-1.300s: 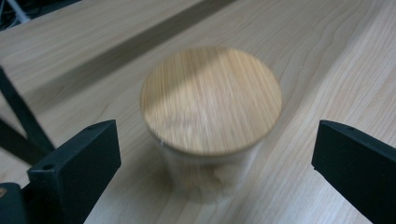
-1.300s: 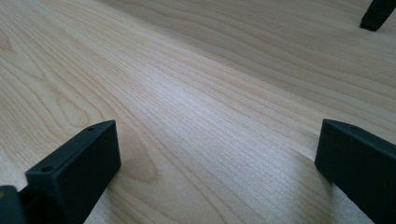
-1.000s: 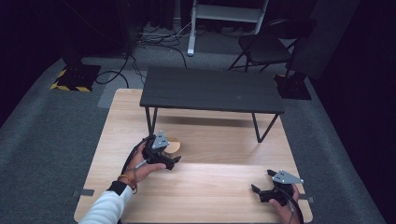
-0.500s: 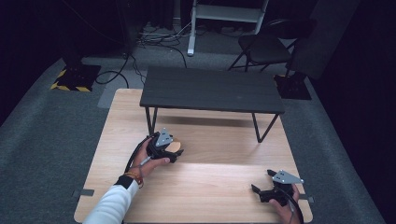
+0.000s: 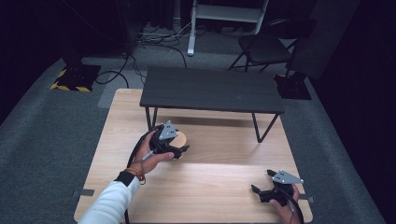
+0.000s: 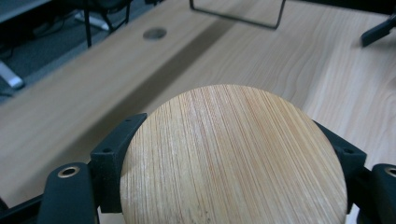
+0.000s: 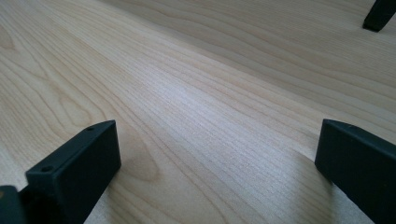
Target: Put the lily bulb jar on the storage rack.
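One bamboo disc (image 6: 232, 156) between left gripper (image 6: 232, 161) jaws.

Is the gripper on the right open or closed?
Open. The right gripper has its two black jaws standing far apart, with bare wooden table between them and nothing held.

No readable text, label, brand, number or sign appears on anything here.

Bright tabletop (image 5: 210, 186), dark surroundings (far background in close views blurred).
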`<state>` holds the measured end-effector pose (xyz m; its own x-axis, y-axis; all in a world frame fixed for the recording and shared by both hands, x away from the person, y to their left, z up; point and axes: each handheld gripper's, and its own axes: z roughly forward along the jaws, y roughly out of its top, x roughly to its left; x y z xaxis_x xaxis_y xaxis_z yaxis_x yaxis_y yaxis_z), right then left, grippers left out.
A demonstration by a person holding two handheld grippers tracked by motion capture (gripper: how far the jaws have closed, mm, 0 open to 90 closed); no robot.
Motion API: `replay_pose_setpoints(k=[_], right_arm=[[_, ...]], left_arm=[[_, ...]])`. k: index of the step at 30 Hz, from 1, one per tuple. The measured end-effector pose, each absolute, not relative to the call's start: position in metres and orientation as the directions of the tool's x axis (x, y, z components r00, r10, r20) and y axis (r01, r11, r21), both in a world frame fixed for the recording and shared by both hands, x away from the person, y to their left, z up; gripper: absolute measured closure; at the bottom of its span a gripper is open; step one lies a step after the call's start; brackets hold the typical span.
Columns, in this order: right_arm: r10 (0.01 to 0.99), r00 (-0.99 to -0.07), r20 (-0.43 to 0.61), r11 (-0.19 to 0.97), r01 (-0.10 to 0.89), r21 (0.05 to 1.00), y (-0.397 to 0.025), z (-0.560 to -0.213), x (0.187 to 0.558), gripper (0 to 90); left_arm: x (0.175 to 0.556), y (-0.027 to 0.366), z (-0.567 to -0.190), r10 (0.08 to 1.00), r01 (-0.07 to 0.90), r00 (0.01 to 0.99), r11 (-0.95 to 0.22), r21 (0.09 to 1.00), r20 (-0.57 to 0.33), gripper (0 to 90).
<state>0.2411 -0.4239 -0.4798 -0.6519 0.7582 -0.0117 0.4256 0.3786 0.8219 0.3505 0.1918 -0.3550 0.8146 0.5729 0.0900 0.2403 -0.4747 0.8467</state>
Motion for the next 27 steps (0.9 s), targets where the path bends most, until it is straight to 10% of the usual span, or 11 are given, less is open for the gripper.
replay_pose_setpoints(k=[27], right_arm=[[0.755, -0.656, -0.014, 0.382, 0.422, 0.822, -0.424, -0.48, 0.241, 0.0]], left_arm=[[0.422, 0.113, -0.223, 0.467, 0.122, 0.877, -0.45, 0.885, 0.117, 23.9]])
